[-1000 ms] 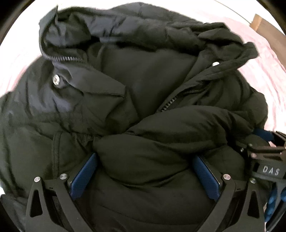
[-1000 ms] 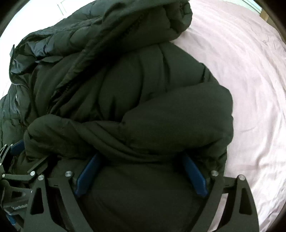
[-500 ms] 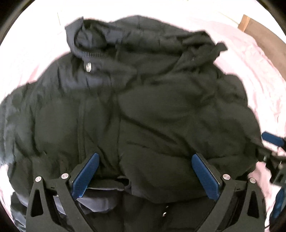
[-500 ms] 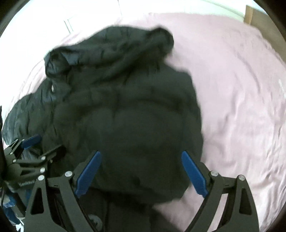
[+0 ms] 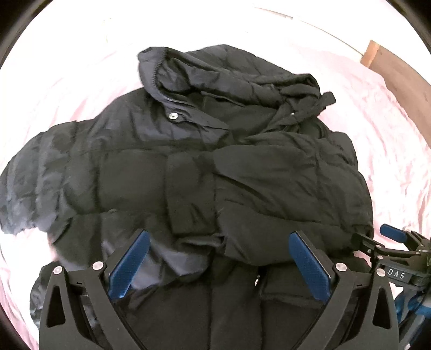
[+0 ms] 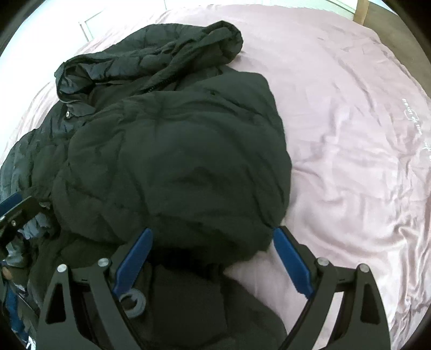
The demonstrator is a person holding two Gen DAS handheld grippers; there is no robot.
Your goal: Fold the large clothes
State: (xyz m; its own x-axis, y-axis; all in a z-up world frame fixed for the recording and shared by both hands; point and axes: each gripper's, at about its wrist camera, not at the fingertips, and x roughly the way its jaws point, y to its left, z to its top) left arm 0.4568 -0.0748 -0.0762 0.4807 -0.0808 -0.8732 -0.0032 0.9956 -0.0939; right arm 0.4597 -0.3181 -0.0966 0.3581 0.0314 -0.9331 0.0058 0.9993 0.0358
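A black puffer jacket (image 5: 204, 172) with a hood (image 5: 215, 72) lies on the pink bedsheet (image 5: 390, 150), its lower part folded up over its chest. It also shows in the right wrist view (image 6: 172, 161). My left gripper (image 5: 218, 255) is open and empty, just above the folded near edge. My right gripper (image 6: 212, 258) is open and empty over the jacket's near right corner. The right gripper also shows at the right edge of the left wrist view (image 5: 398, 247).
The pink sheet (image 6: 350, 134) stretches wide to the right of the jacket. A wooden bed frame (image 5: 398, 72) shows at the far right. A white wall or door (image 6: 121, 18) stands beyond the bed.
Both grippers held the jacket's bottom edge over the chest, then let go. They have drawn back toward me and the folded part now lies flat.
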